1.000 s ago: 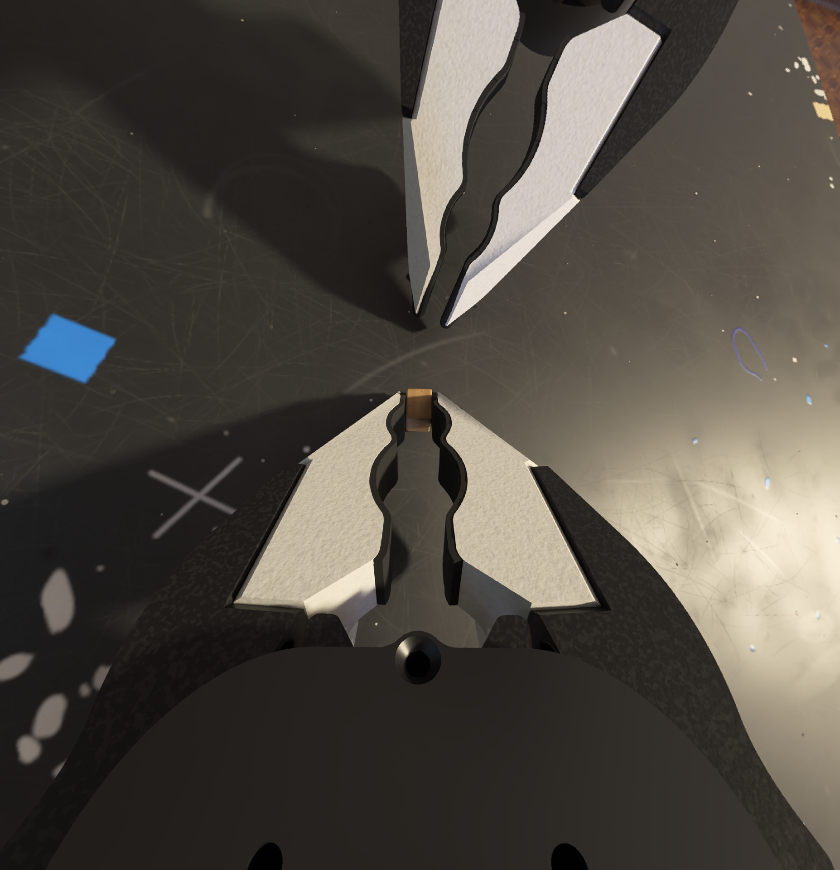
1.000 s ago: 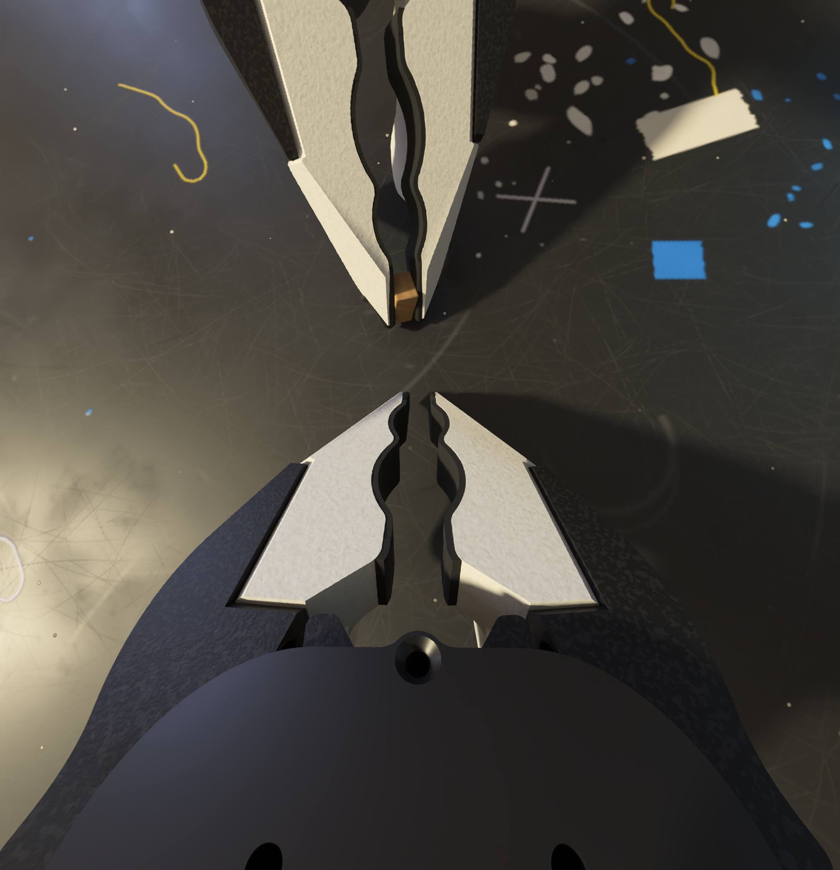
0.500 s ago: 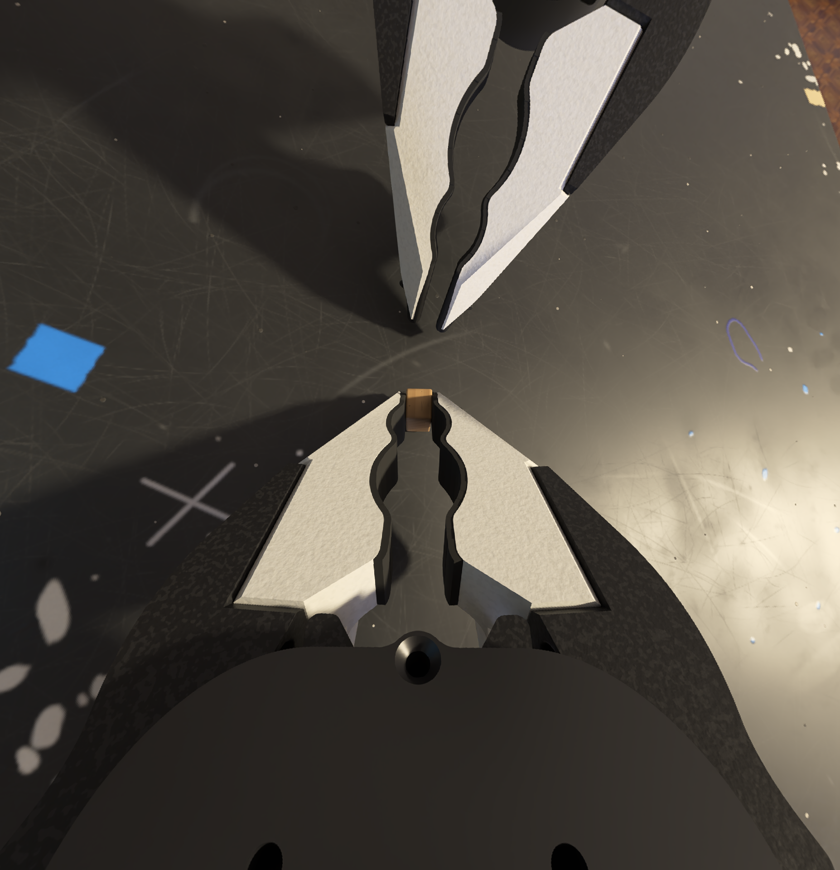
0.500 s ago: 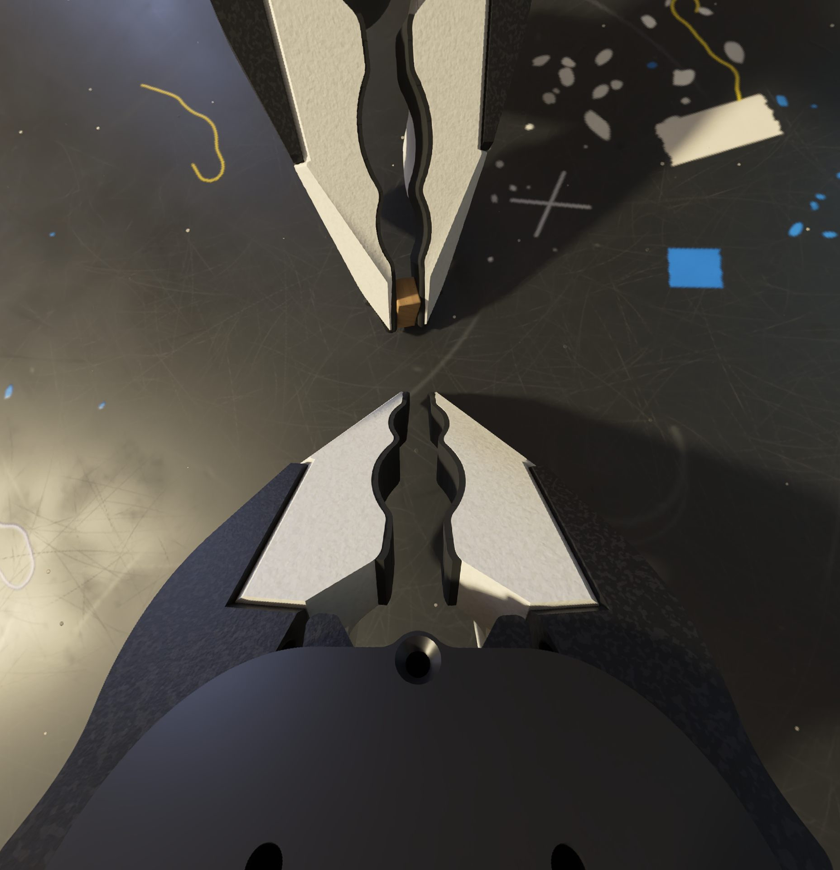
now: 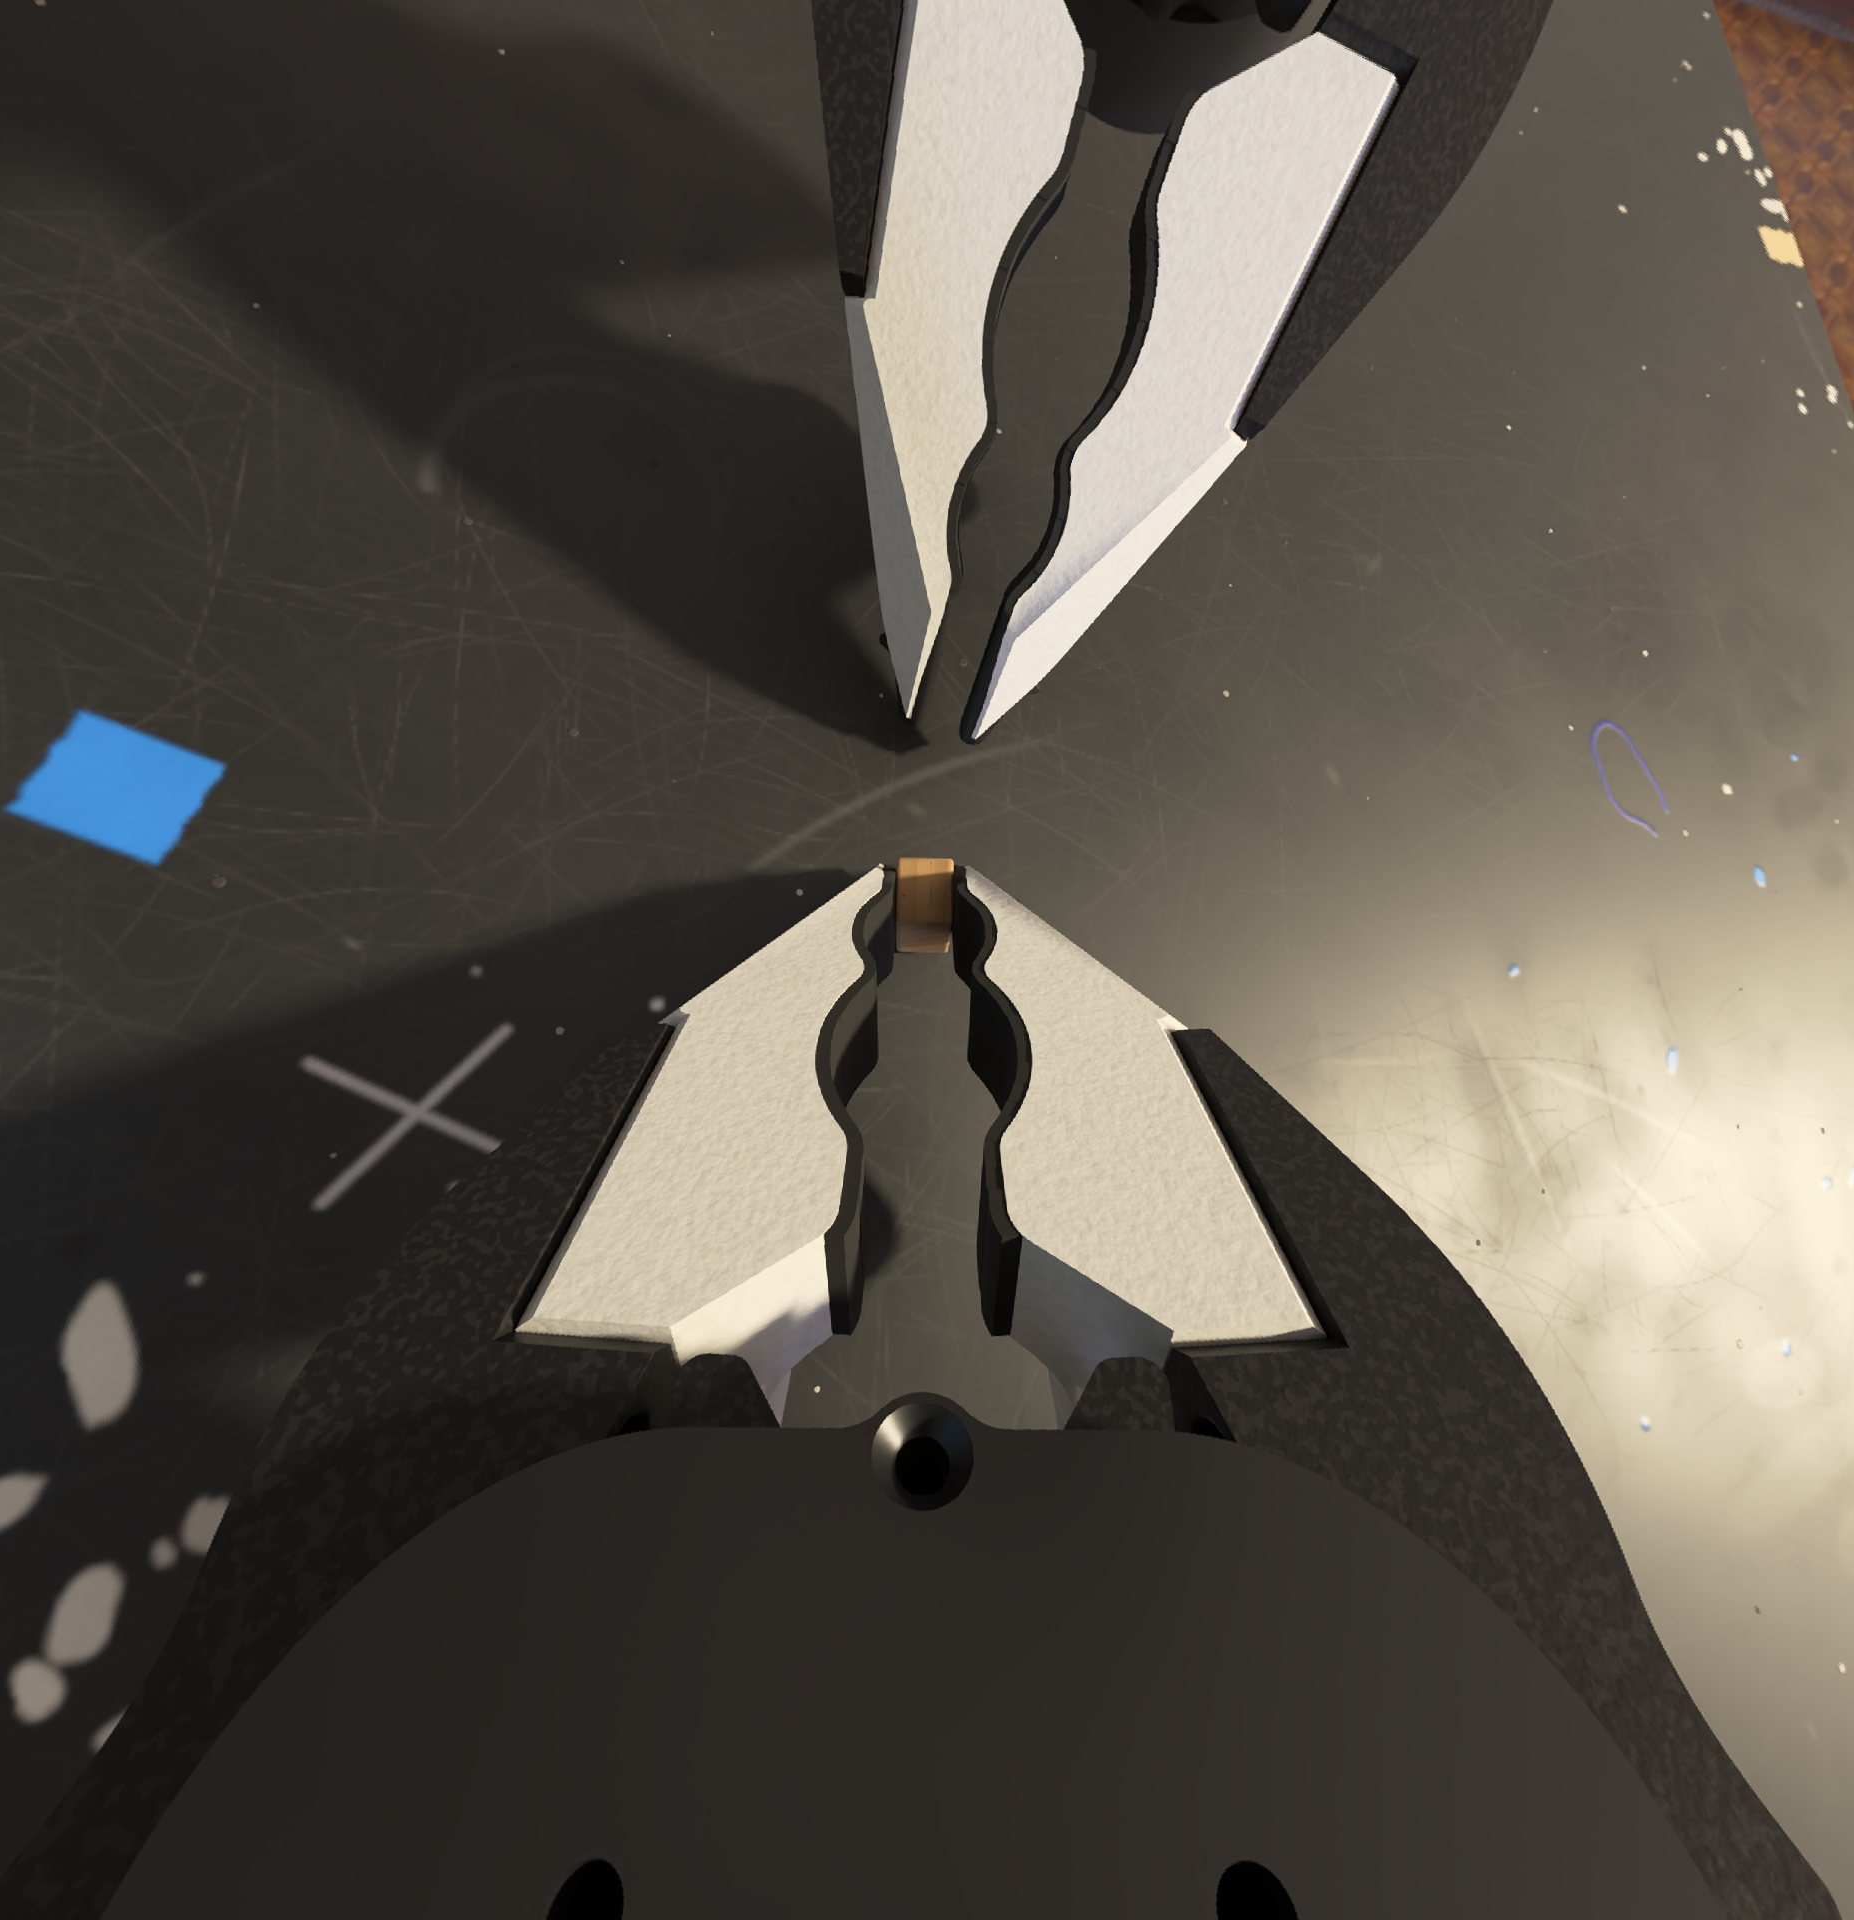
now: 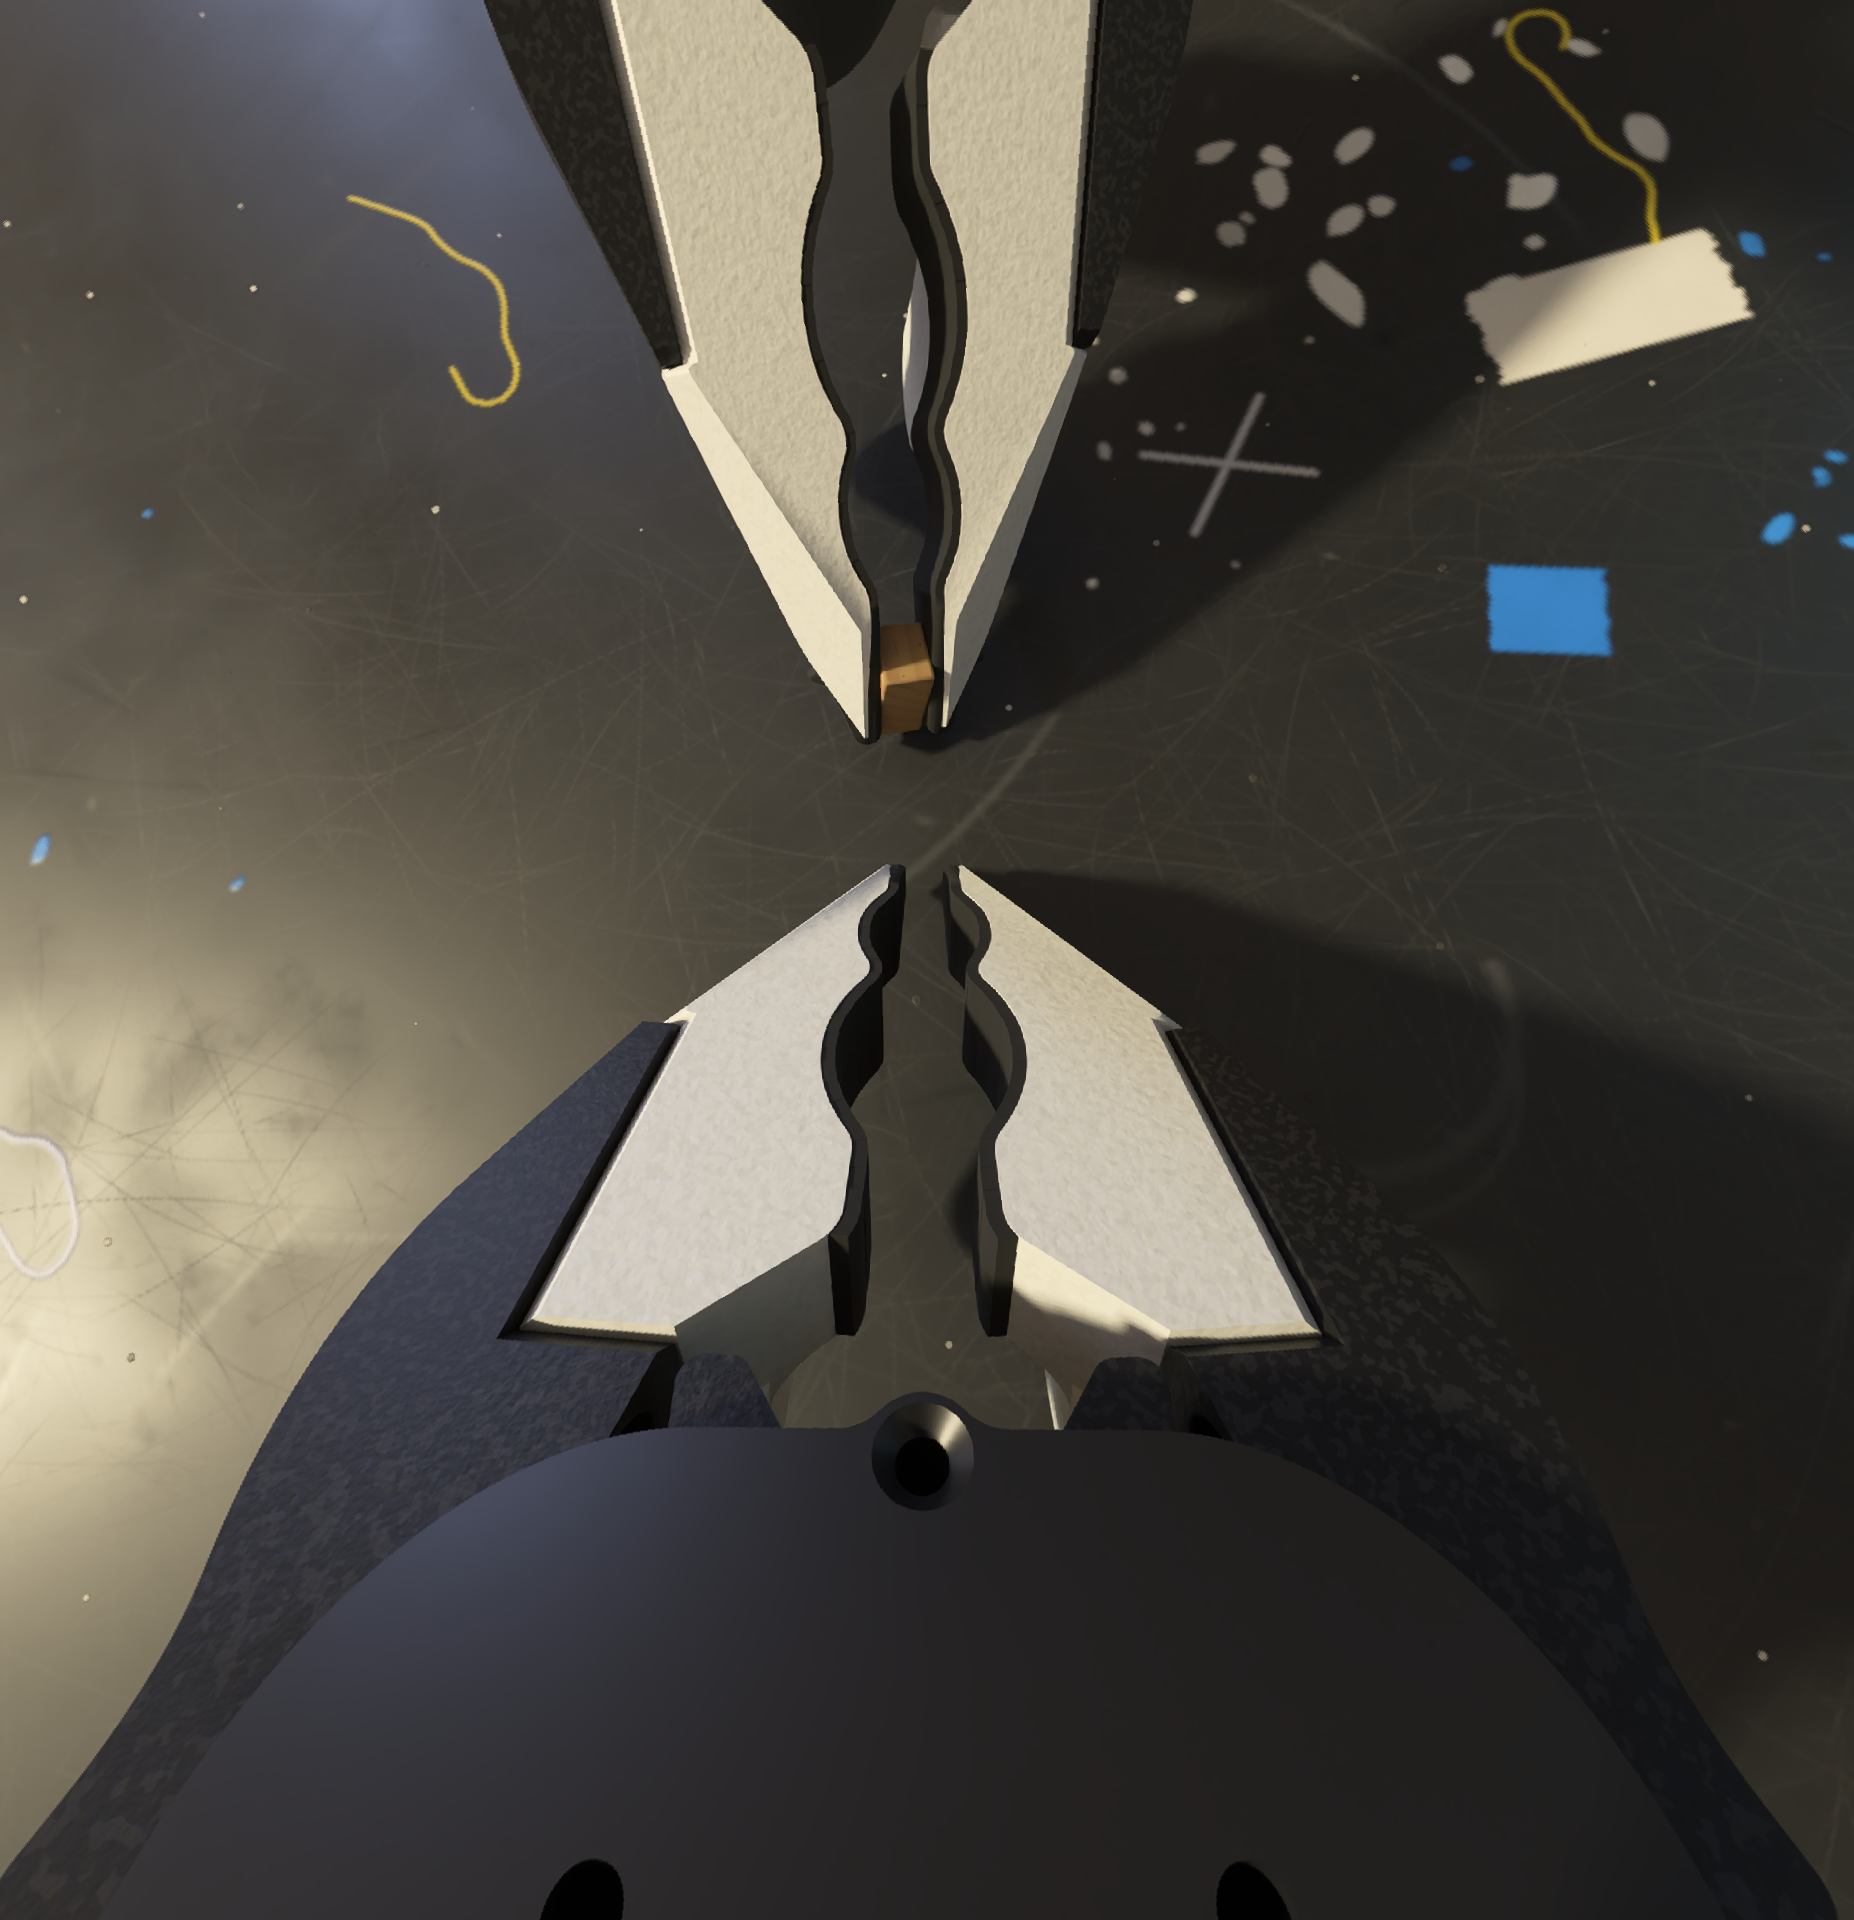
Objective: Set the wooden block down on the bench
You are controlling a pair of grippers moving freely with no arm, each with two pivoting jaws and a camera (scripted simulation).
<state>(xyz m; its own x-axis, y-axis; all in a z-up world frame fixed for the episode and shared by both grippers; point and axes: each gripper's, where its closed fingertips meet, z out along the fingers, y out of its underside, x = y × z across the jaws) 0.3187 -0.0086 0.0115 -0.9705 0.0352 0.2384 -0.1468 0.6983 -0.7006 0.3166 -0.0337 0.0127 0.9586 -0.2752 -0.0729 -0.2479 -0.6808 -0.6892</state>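
The left gripper (image 5: 924, 883) pinches the block (image 5: 923, 902) between its fingertips, above the bench (image 5: 1370, 644); the right gripper (image 6: 924, 883) faces it tip to tip, fingers a narrow slit apart, holding nothing

Desk (image 5: 487, 520): dark, near-black top, fine scratches all over. Strong warm glare patch (image 5: 1629, 1195) toward one side; broad soft shadows over the rest. Surface marks: blue square of tape (image 5: 118, 784), thin grey cross (image 5: 409, 1114), cluster of grey paint flecks (image 5: 97, 1366), strip of pale tape (image 6: 1609, 303) with a yellow thread (image 6: 1588, 125) running from it, second yellow thread (image 6: 455, 296) lying apart, white thread loop (image 6: 29, 1205) in the glare, scattered blue specks (image 6: 1827, 499). Beyond the far desk edge, a brown patterned floor (image 5: 1827, 156).
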